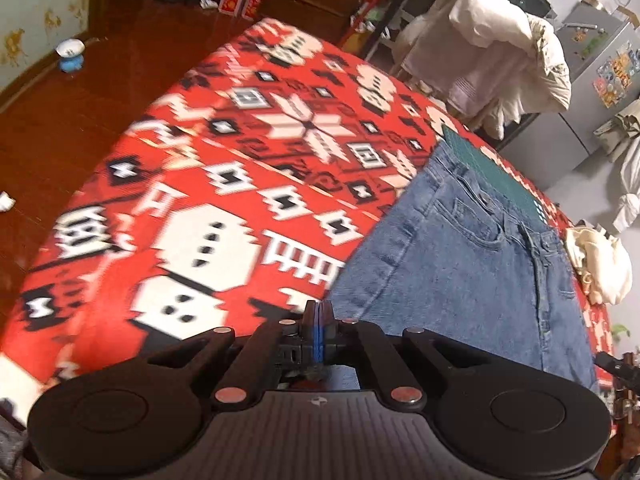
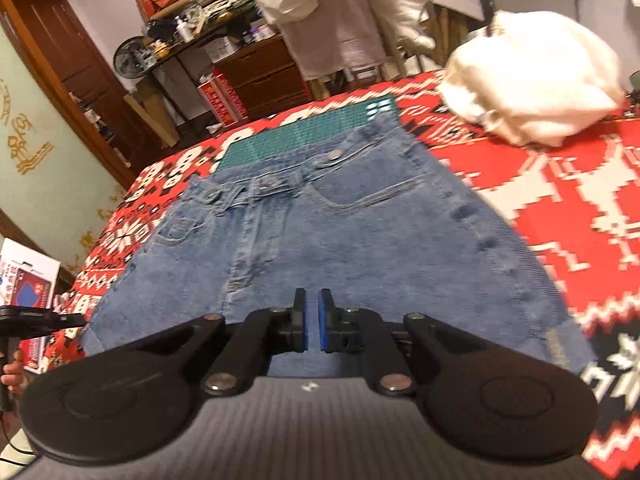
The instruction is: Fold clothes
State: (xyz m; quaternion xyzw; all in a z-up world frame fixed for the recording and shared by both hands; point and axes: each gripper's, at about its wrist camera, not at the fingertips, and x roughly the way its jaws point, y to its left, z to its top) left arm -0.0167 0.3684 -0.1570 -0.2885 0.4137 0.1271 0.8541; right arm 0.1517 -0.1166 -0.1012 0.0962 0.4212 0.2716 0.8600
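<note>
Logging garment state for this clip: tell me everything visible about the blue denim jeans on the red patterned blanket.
The blue denim jeans lie front-up and spread flat on the red patterned blanket. Visible are the waistband with a metal button, belt loops, front pockets and fly seam. The waistband overlaps a green cutting mat. The legs run toward the cameras, their lower ends hidden. The right gripper, slightly open, hovers over them; the left gripper, shut, sits at their edge. Neither visibly grips the fabric.

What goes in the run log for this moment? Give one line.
left gripper: shut, empty | right gripper: slightly open, empty, over jeans | jeans: flat on red blanket | fold: not started
</note>
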